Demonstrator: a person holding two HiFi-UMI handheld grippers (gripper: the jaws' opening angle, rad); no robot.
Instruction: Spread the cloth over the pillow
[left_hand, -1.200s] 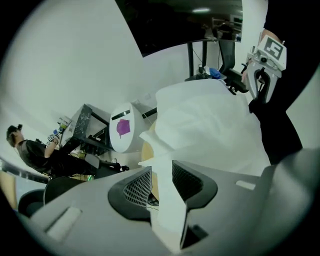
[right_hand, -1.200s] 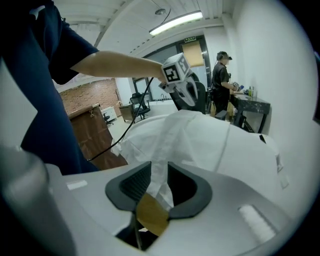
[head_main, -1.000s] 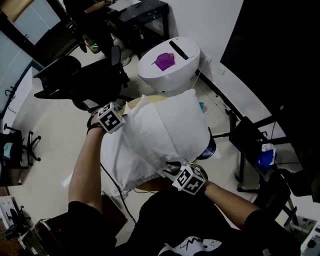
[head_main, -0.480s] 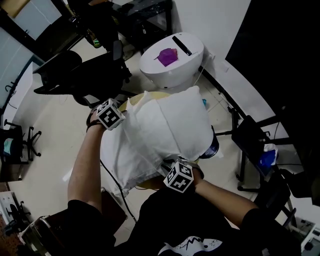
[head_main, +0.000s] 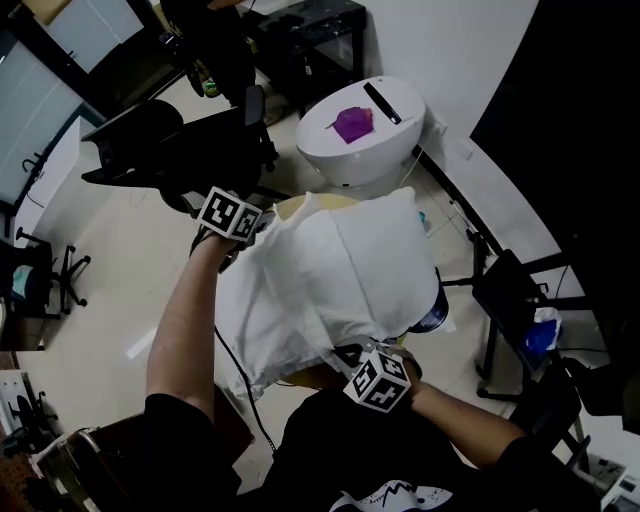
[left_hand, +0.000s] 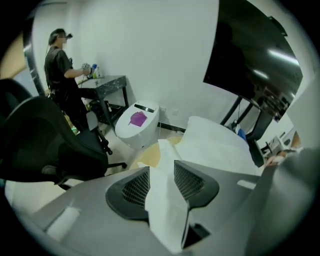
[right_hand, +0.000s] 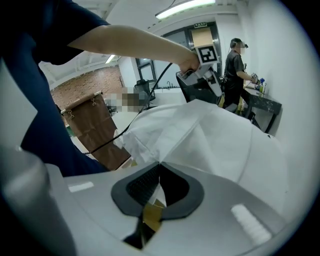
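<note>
White cloth (head_main: 330, 280): left gripper (left_hand: 161, 170) clamps far corner, right gripper (right_hand: 159, 167) just closed on near edge.

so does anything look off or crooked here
The cloth sits askew: bunched and creased on the pillow's side at the head view's left, hanging past its edge, while the other side looks uncovered.

Office-style lab workspace: black swivel chairs (head_main: 160, 150) on a pale floor (head_main: 110, 260), a large dark screen (left_hand: 255, 50) on a stand, a ceiling strip light (right_hand: 187, 6), and a person (left_hand: 59, 62) working at a cluttered counter (left_hand: 107, 81).
</note>
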